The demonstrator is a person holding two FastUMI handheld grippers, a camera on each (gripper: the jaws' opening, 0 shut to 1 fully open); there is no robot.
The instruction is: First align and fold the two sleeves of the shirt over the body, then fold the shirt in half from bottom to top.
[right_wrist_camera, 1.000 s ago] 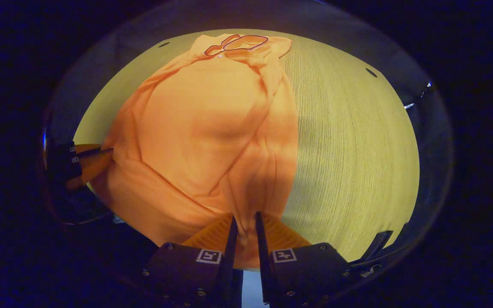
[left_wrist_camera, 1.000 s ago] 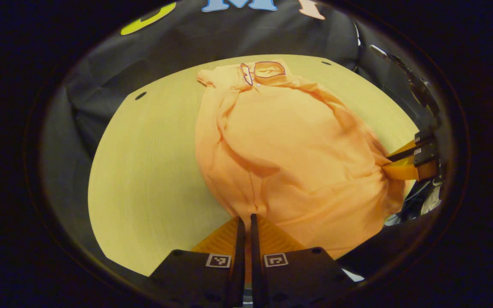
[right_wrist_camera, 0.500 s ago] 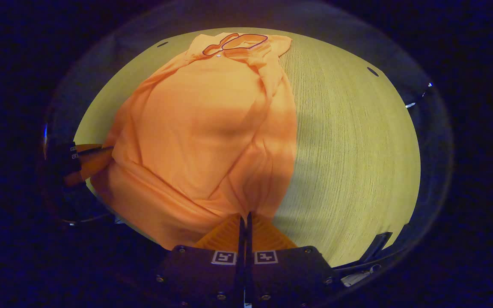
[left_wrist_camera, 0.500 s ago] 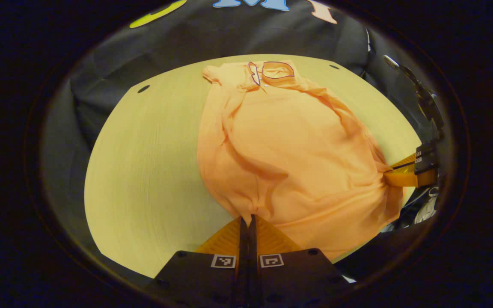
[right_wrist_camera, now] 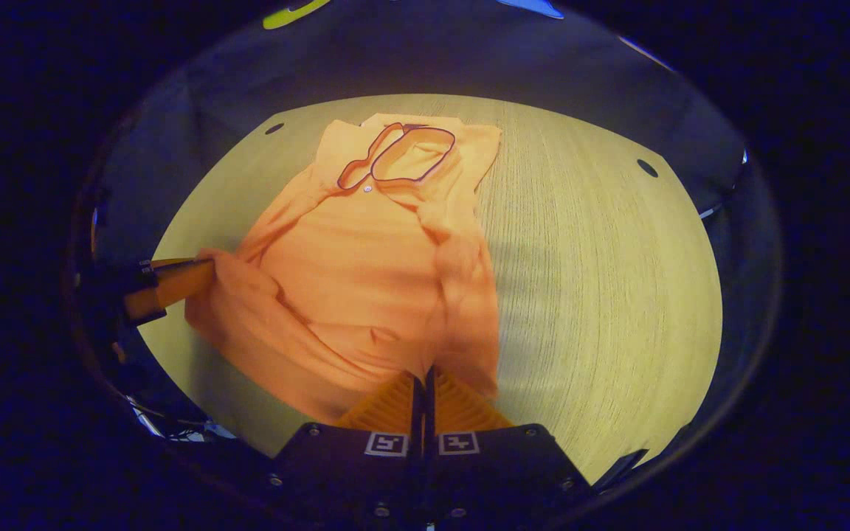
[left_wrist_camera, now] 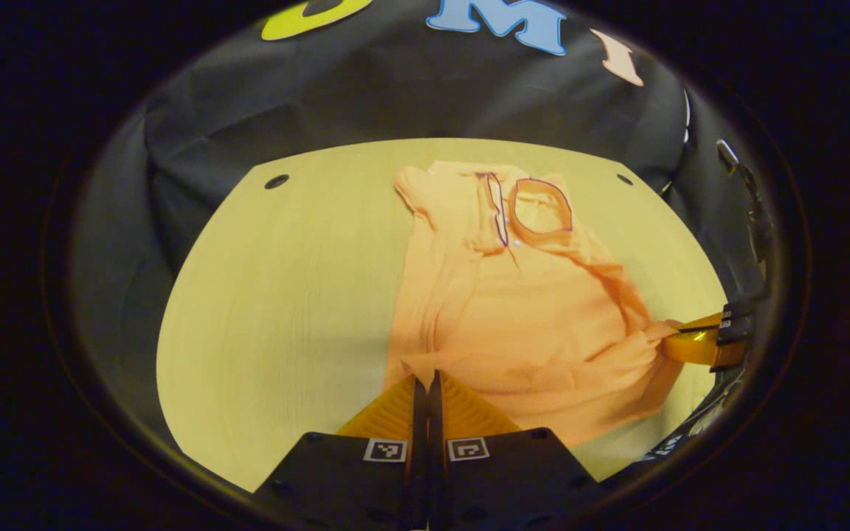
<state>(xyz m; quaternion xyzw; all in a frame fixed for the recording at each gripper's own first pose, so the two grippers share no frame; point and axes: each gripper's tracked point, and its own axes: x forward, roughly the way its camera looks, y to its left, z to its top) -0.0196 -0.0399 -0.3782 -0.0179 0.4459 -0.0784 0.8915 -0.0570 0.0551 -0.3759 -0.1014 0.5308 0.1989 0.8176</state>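
Your left gripper (left_wrist_camera: 425, 377) and right gripper (right_wrist_camera: 420, 373) each pinch the rumpled orange shirt's (left_wrist_camera: 521, 310) hem above the surface (left_wrist_camera: 285, 295).

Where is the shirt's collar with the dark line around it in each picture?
Left gripper view: the collar sits upper right of centre, at the far end of the shirt.
Right gripper view: the collar sits near the top, a little left of centre.
Shared landmark: the small white button just below the collar.
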